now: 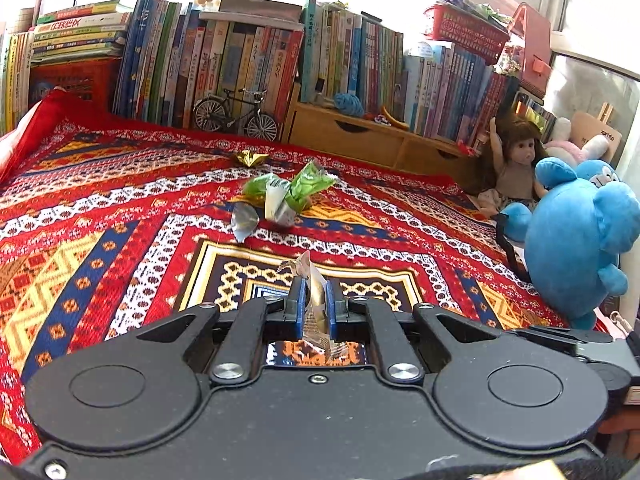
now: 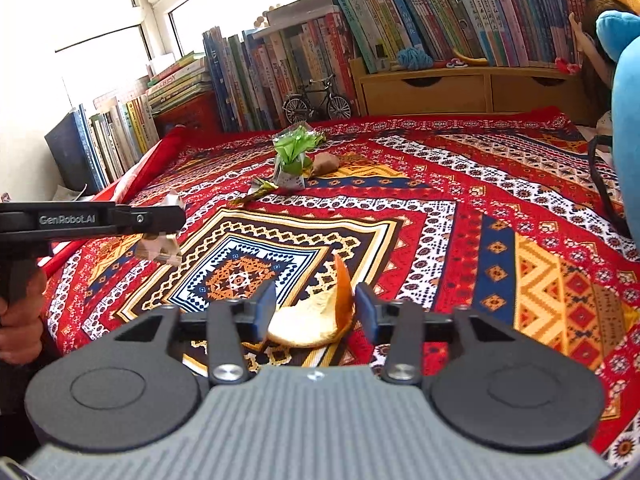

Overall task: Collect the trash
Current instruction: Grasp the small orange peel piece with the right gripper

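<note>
My left gripper (image 1: 314, 290) is shut on a crumpled silvery wrapper (image 1: 316, 304) above the patterned red cloth (image 1: 120, 216). In the right wrist view it enters from the left as the same left gripper (image 2: 172, 222), and the wrapper (image 2: 160, 248) hangs from it. My right gripper (image 2: 316, 306) stands open, with an orange peel (image 2: 316, 318) between its blue pads (image 2: 266, 306), which do not press on it. Farther back lie green wrappers (image 1: 296, 190) (image 2: 292, 148), a silver wrapper (image 1: 244, 224), a gold wrapper (image 1: 250, 157) and a brownish scrap (image 2: 326, 162).
Rows of books (image 1: 240, 60) line the far edge, with a model bicycle (image 1: 236, 114) and a wooden drawer unit (image 1: 360, 136) in front. A doll (image 1: 516, 160) and a blue plush toy (image 1: 576, 236) sit at the right. A hand (image 2: 20, 320) holds the left gripper's handle.
</note>
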